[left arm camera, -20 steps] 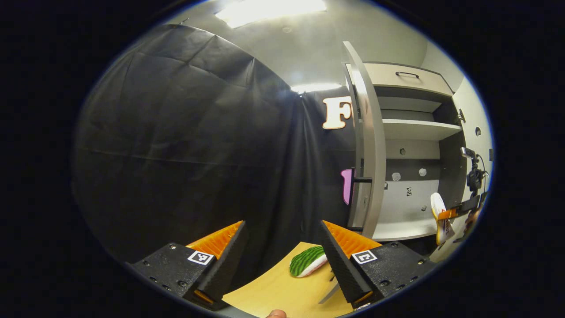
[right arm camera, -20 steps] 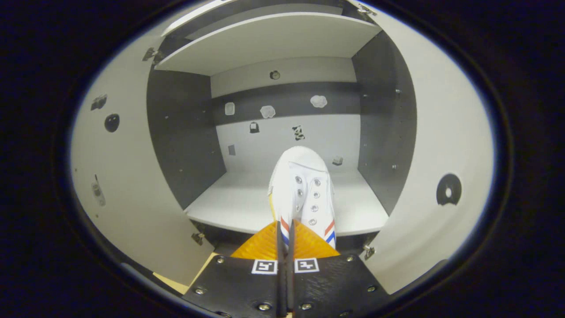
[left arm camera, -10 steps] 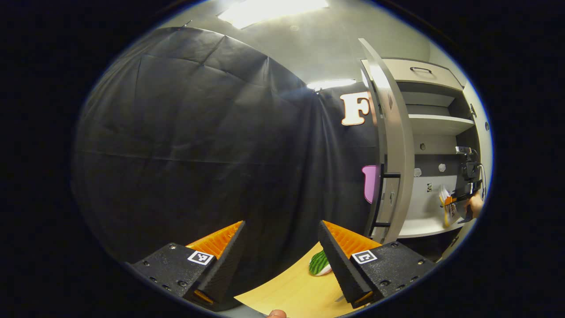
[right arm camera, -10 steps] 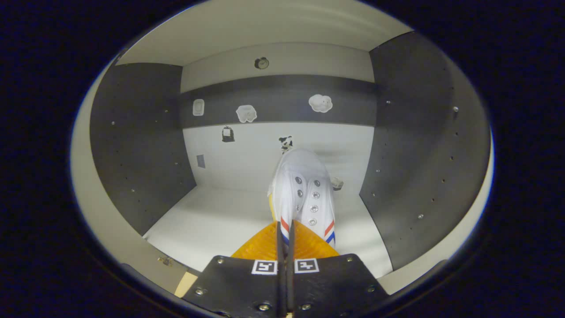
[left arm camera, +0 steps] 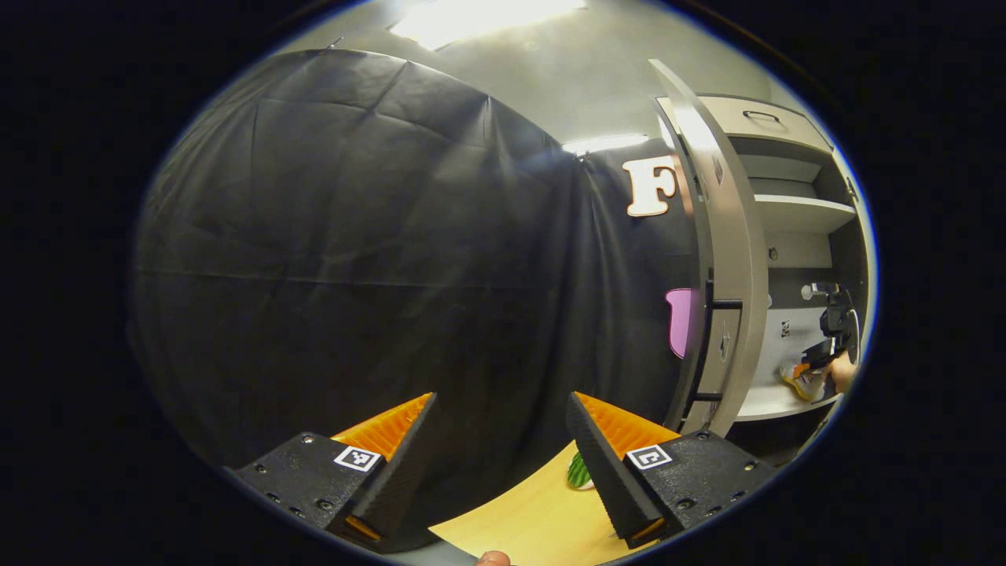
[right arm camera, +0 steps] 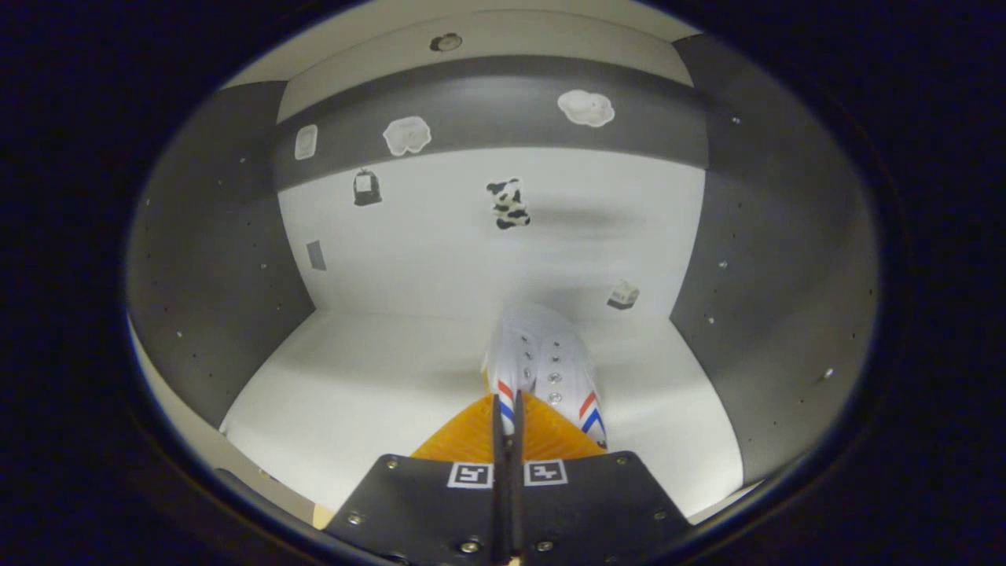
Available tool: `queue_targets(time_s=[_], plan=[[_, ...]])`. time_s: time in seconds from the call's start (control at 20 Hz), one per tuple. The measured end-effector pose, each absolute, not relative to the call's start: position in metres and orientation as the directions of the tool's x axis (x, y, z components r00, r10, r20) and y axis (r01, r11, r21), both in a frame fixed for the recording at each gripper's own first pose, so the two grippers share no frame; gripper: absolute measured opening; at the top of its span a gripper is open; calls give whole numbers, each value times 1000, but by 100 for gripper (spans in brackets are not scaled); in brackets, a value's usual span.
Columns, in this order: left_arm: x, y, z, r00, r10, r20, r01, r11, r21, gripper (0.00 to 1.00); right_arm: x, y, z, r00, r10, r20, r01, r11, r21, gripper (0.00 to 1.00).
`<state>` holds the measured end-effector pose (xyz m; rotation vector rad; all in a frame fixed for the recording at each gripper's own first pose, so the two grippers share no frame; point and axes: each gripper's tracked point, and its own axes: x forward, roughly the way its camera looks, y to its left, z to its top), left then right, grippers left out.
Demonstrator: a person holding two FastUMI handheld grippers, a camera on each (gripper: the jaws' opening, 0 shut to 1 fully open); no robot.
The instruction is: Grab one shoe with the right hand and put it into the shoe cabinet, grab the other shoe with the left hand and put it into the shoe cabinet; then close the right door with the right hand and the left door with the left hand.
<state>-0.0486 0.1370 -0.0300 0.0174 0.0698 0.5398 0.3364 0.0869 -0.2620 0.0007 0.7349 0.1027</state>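
A white shoe (right arm camera: 542,362) with red and blue stripes points toe-first into the shoe cabinet, low over its white bottom shelf (right arm camera: 369,385). My right gripper (right arm camera: 507,401) is shut on the shoe's heel edge, fingers almost together. In the left gripper view the same shoe (left arm camera: 802,383) and the right gripper (left arm camera: 821,358) show far right inside the cabinet, with a hand behind them. My left gripper (left arm camera: 501,397) stands open and holds nothing, facing the black cloth. A green-striped item (left arm camera: 579,472) lies on the wooden table (left arm camera: 526,519), mostly hidden behind the left gripper's right-hand finger.
The cabinet's left door (left arm camera: 723,236) stands open edge-on, with a dark handle. An upper shelf (left arm camera: 798,212) and a drawer (left arm camera: 766,118) sit above. Dark side walls (right arm camera: 228,259) and a stickered back panel (right arm camera: 487,236) enclose the compartment.
The right gripper has gone deeper into the cabinet and lowered the shoe toward the bottom shelf. The left gripper view has swung left, so the green-striped item is more hidden.
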Motion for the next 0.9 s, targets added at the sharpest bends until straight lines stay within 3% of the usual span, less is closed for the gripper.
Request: queue_targets(time_s=[0.25,0.35,0.4,0.45,0.9], plan=[[-48,134,-28,857,512,-56,-511,859,20,98,334,89,-267,728,87,-680,-83,996,39,2],[-49,132,-25,865,499,-52,-499,866,20,98,332,86,-265,725,93,-682,-78,996,52,13],[-49,131,-24,869,492,-51,-491,871,22,98,331,85,-261,731,92,-676,-78,996,52,13],[-49,130,-22,874,484,-51,-483,875,21,98,329,84,-255,740,94,-666,-84,995,47,22],[-61,95,-11,951,284,-118,-288,958,-12,95,270,85,-172,848,148,-509,-195,980,-40,26]])
